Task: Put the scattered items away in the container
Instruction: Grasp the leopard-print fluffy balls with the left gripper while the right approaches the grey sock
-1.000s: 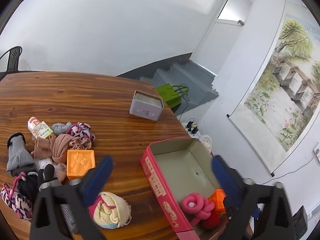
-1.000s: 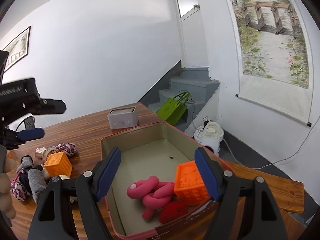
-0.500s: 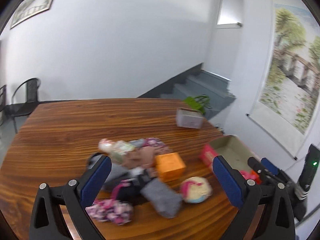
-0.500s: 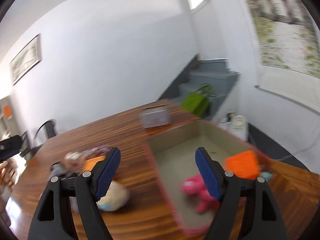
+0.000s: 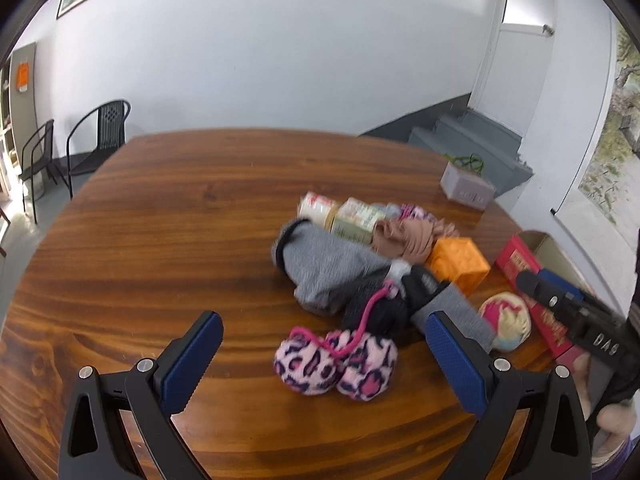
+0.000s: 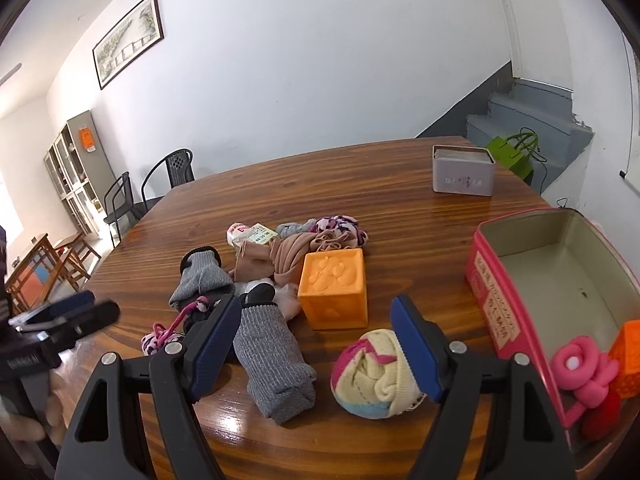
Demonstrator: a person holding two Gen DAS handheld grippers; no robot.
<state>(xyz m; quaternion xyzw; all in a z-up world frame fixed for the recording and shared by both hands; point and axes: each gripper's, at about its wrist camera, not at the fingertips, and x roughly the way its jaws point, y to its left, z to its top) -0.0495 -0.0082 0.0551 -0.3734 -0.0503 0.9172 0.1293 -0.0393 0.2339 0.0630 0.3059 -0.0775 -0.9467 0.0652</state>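
A: Status? We see the open red rectangular tin [image 6: 520, 300] holding a pink knotted toy [image 6: 576, 368] and an orange block [image 6: 628, 356].

B: Both claws, left [image 5: 324, 364] and right [image 6: 316, 344], gape empty. Socks and an orange embossed cube [image 6: 334, 288] remain on the wooden surface [image 6: 360, 192].

white walls [image 6: 320, 60] | grey stairs [image 6: 532, 116] | black chairs [image 5: 100, 136] | framed picture [image 6: 128, 38]

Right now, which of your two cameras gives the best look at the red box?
The right wrist view: the red box shows its open inside, with pink and orange toys lying in it. The left wrist view catches only the box's red side and a corner, partly behind the other tool.
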